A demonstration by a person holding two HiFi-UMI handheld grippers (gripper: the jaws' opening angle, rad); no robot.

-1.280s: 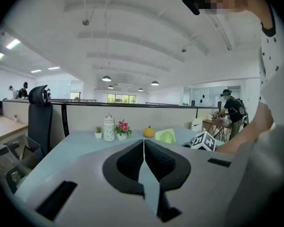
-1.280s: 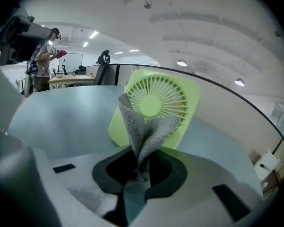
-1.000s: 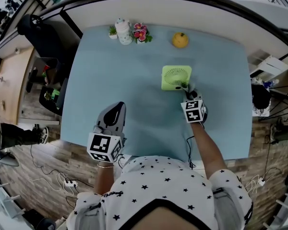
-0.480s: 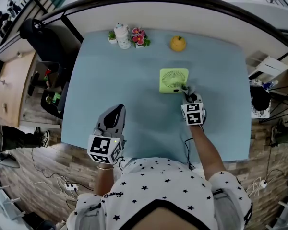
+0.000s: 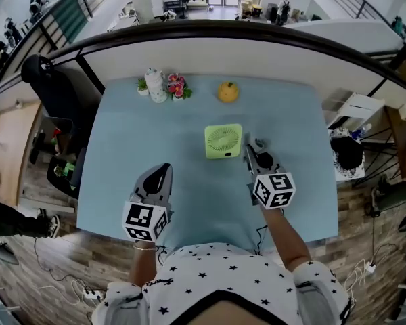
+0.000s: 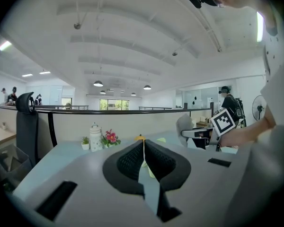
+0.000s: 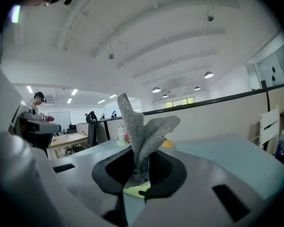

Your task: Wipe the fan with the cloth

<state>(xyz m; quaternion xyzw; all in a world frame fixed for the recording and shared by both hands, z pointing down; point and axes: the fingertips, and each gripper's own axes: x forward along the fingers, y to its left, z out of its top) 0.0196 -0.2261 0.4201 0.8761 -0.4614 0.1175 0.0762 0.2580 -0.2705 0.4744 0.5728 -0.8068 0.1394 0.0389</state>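
Right gripper (image 5: 252, 152) clamped on grey cloth (image 7: 143, 134), which bunches upright out of the jaws. Left gripper (image 5: 161, 176) pressed shut with nothing between the jaws, parked near the front-left of the table (image 5: 135, 134), well apart from the work. Green fan (image 5: 223, 141) lying flat mid-table, round grille facing up. Sits just beside the right gripper's tip, forward and to its left; contact between cloth and casing not resolvable from the head view. Body close to square, so no real long axis; sides run roughly parallel to the table edges. Right gripper clearly the nearer one and already carrying the cloth. Next move likely a short shift left and forward to get the cloth onto the grille, then strokes across it. Light fan may skid under the wipe, with the left gripper too far off to brace it.
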